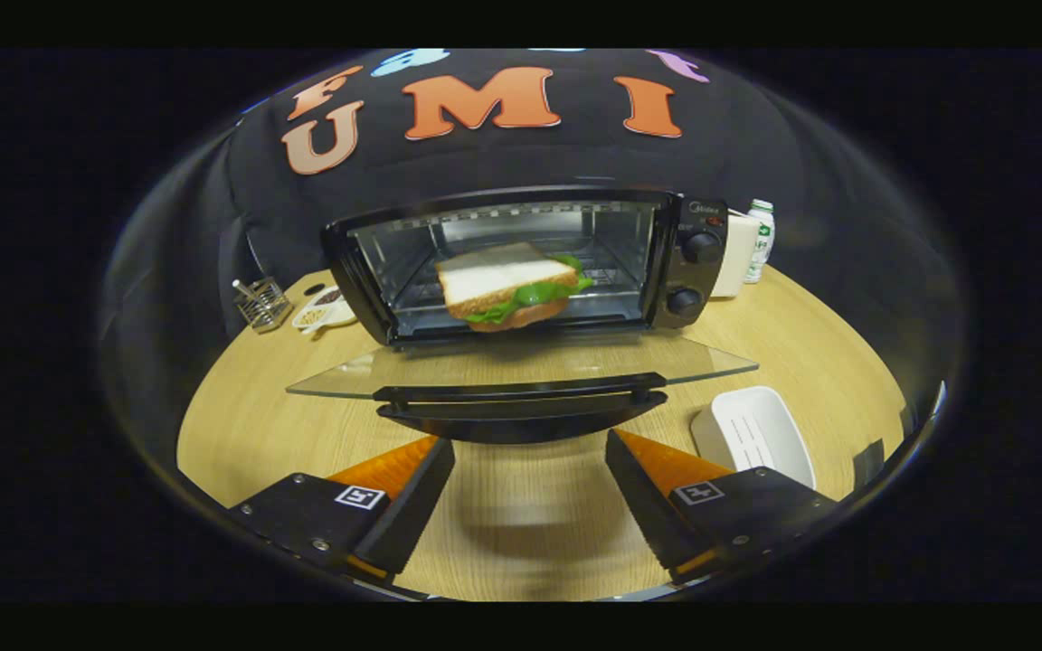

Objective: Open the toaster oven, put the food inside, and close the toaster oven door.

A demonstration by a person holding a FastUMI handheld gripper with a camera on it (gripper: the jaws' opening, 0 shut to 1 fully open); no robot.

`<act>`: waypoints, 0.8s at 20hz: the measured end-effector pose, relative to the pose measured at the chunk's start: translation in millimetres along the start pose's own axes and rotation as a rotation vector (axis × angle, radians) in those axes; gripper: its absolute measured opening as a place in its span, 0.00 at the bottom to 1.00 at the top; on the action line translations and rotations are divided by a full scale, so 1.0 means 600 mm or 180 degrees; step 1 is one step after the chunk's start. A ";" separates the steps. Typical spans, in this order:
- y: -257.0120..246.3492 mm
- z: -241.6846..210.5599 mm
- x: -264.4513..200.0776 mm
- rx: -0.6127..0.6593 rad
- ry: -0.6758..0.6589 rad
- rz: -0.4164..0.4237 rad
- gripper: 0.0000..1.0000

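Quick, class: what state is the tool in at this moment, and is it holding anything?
Tool: open, holding nothing; its fingers are spread apart over bare table, just short of the oven door's handle.

The toaster oven (521, 267) stands on a round wooden table (241, 434) with its glass door (521, 366) folded down flat toward the gripper (530, 470). A sandwich (512, 285) with white bread and green lettuce sits inside the oven. The gripper's fingers are spread apart with nothing between them, just short of the door's handle (521, 391). A white tray (752, 434) lies beside the right finger.
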State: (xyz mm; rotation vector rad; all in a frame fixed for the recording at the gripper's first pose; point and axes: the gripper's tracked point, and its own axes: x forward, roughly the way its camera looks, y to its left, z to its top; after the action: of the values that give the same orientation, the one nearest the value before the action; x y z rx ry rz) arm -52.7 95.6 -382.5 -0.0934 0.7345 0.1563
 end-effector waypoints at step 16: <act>0.008 0.188 0.053 -0.0030 -0.0513 -0.0035 0.99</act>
State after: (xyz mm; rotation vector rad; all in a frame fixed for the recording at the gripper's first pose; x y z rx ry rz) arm 44.3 119.8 -320.6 -0.0928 0.5724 0.1551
